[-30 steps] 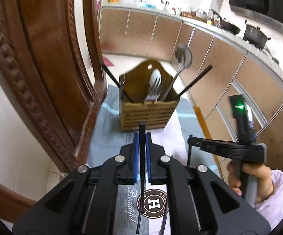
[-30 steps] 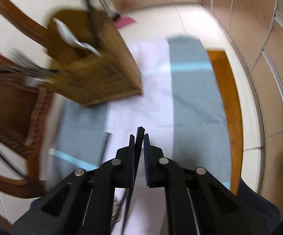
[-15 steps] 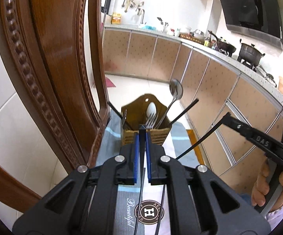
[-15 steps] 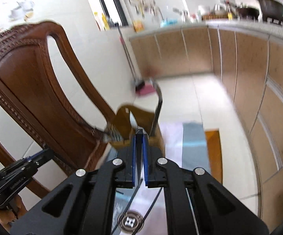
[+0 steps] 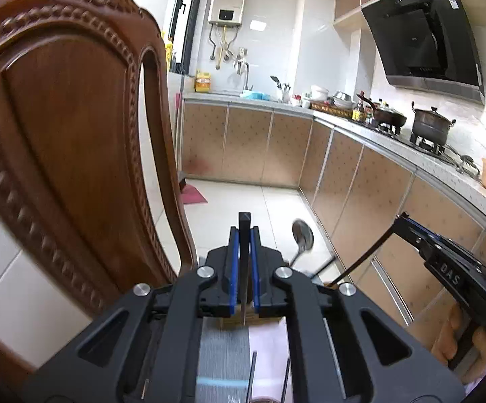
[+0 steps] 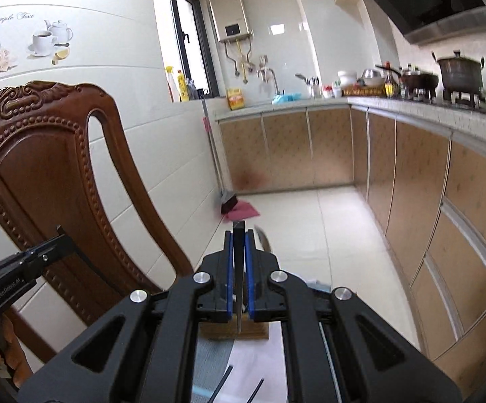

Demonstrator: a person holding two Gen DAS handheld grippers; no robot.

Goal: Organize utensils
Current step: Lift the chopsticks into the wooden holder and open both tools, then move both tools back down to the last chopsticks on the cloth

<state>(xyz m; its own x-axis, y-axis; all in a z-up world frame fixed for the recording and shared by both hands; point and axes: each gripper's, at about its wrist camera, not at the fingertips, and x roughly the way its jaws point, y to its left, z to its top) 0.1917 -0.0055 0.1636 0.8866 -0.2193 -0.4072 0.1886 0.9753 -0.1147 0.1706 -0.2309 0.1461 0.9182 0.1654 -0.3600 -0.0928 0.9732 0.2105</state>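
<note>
The left tool (image 5: 244, 262) is raised and points out over the kitchen floor, its blue pads (image 5: 232, 265) pressed onto a thin black chopstick (image 5: 244, 235) that stands up between them and pokes out past their tips. The right tool (image 6: 239, 268) is likewise pinching a second black stick (image 6: 239, 245) between its pads, held upright in the same way.

The wooden holder (image 5: 239, 319) sits on the cloth-covered surface (image 5: 223, 356) directly beyond both tools and is mostly hidden by them; only its lower front shows under the pads in each view. A metal spoon (image 5: 302, 233) rises out of it to the right of the left tool, its bowl blurred. A dark stick (image 5: 360, 263) slants from the holder area toward the tip of the right tool at the right edge of the left view; whether it touches that tool is unclear. Two more black sticks (image 5: 251, 376) lie on the cloth near the bottom edge.

A carved wooden chair (image 5: 68, 141) stands on the left, close beside the surface. Counters, a pot (image 5: 431, 127) and a range hood (image 5: 424, 37) fill the background.
</note>
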